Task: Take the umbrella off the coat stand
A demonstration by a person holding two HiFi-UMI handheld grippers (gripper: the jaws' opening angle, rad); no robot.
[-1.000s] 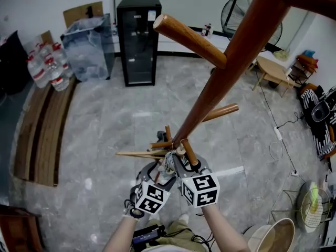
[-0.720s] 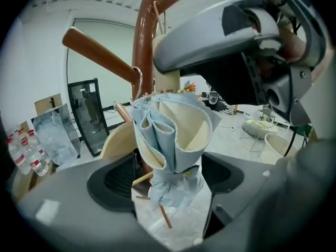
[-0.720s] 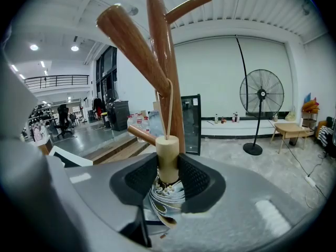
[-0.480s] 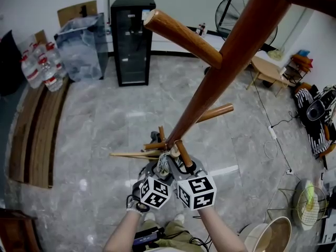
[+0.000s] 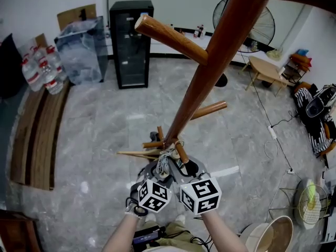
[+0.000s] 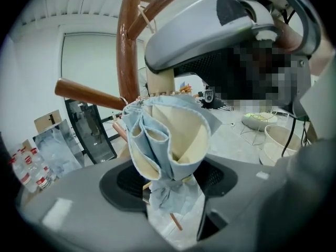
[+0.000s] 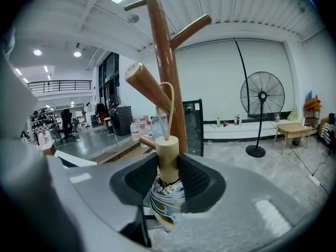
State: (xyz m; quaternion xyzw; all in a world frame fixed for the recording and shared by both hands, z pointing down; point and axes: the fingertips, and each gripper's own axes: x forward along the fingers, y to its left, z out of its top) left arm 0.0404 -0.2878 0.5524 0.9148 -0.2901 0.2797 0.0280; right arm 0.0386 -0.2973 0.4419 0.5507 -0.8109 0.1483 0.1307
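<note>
We are clamping the right hand-held gripper (image 7: pixel 168 178) on the wooden handle (image 7: pixel 168 154) of the umbrella (image 6: pixel 169 140), which is hanging by its cord loop (image 7: pixel 169 106) from a low peg (image 7: pixel 148 90) of the coat stand (image 5: pixel 210 72), while the left hand-held gripper (image 6: pixel 170 187), its jaws just closing, is pinching the folded canopy (image 6: pixel 157 135), and we are aiming to raise both evenly.

In the head view the marker cubes (image 5: pixel 153 196) are covering much of the left gripper (image 5: pixel 159 170) and right gripper (image 5: pixel 184 168). Only a scrap of the umbrella (image 5: pixel 164 161) is showing at their tips. The coat stand (image 5: pixel 210 72) is running off the top edge, its lower end vanishing behind those tips. The left jaws have just been closing with the cloth between them, and it is dropping out of sight below the pads.
</note>
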